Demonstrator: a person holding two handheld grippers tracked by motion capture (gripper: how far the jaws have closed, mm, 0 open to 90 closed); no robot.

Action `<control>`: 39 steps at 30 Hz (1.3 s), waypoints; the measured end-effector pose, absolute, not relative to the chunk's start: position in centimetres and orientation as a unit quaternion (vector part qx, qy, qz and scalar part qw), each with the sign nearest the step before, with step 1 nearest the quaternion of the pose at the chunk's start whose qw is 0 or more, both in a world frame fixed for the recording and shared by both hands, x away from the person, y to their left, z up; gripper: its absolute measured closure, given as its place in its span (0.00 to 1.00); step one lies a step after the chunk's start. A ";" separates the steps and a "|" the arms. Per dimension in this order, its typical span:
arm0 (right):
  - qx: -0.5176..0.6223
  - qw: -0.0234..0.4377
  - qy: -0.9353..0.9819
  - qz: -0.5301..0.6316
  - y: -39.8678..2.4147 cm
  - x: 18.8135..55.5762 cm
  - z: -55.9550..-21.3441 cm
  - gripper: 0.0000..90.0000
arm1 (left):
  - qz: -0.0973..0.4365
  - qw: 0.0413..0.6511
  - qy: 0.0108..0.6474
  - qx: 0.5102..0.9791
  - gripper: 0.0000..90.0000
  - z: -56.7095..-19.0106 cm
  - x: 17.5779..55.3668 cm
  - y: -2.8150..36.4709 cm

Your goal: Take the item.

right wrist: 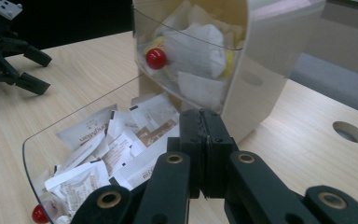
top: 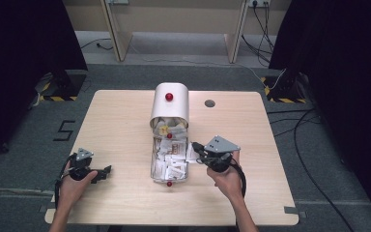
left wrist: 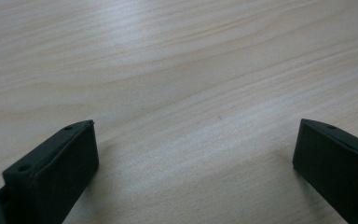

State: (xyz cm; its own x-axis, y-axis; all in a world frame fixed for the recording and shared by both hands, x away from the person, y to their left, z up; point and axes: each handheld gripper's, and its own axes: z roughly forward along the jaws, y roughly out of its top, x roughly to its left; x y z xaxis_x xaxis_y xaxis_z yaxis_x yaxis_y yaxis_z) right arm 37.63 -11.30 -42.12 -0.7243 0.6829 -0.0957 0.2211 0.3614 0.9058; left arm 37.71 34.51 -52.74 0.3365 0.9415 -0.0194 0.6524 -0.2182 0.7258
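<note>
**Right jaws closed beside the sachet tray**

Nearest you, your left gripper (top: 99,175) is resting with jaws spread wide over the bare pale wooden table (top: 125,125). Your right gripper (top: 196,146) is sitting jaws pressed together, possibly pinching a sachet edge, touching the clear plastic tray of white sachets (top: 169,163), which is running lengthwise away toward the white domed cover with red knob (top: 170,102).

You see a pale woodgrain table (top: 125,125); on it, a cream box (top: 170,104) with red knobs (top: 169,96), white and brown-printed sachets (right wrist: 121,144) beside.
</note>
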 end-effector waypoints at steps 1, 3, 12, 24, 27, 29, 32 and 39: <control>0.289 0.238 0.789 0.488 -11.5 37.7 -42.1 0.99 | 0.220 0.328 0.532 0.749 0.00 -52.7 37.7 34.5; 0.292 0.240 0.787 0.487 -11.9 37.8 -42.1 0.99 | 0.220 0.328 0.532 0.749 0.00 -52.7 37.7 34.5; 0.309 0.247 0.780 0.485 -13.4 38.2 -42.2 0.99 | 0.220 0.328 0.532 0.749 0.00 -52.7 37.7 34.5; 0.332 0.252 0.773 0.477 -15.2 38.8 -42.7 0.99 | 0.220 0.328 0.532 0.749 0.00 -52.7 37.7 34.5; 0.336 0.254 0.773 0.475 -15.5 39.0 -42.9 0.99 | 0.220 0.328 0.532 0.749 0.00 -52.7 37.7 34.5; 0.339 0.253 0.773 0.473 -15.6 39.1 -43.0 0.99 | 0.220 0.328 0.532 0.749 0.00 -52.7 37.7 34.5; 0.342 0.253 0.772 0.472 -15.9 39.2 -43.2 0.99 | 0.220 0.328 0.532 0.749 0.00 -52.7 37.7 34.5; 0.355 0.254 0.769 0.467 -16.7 39.6 -43.5 0.99 | 0.220 0.328 0.532 0.749 0.00 -52.7 37.7 34.5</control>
State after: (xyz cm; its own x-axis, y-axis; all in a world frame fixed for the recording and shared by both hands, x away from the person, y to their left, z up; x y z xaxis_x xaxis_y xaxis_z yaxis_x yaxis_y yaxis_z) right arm 39.59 -16.74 -43.49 -0.6186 0.7834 -0.0600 0.3081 0.3122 0.8987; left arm 37.70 34.51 -52.74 0.3365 0.9415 -0.0195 0.6526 -0.2182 0.7256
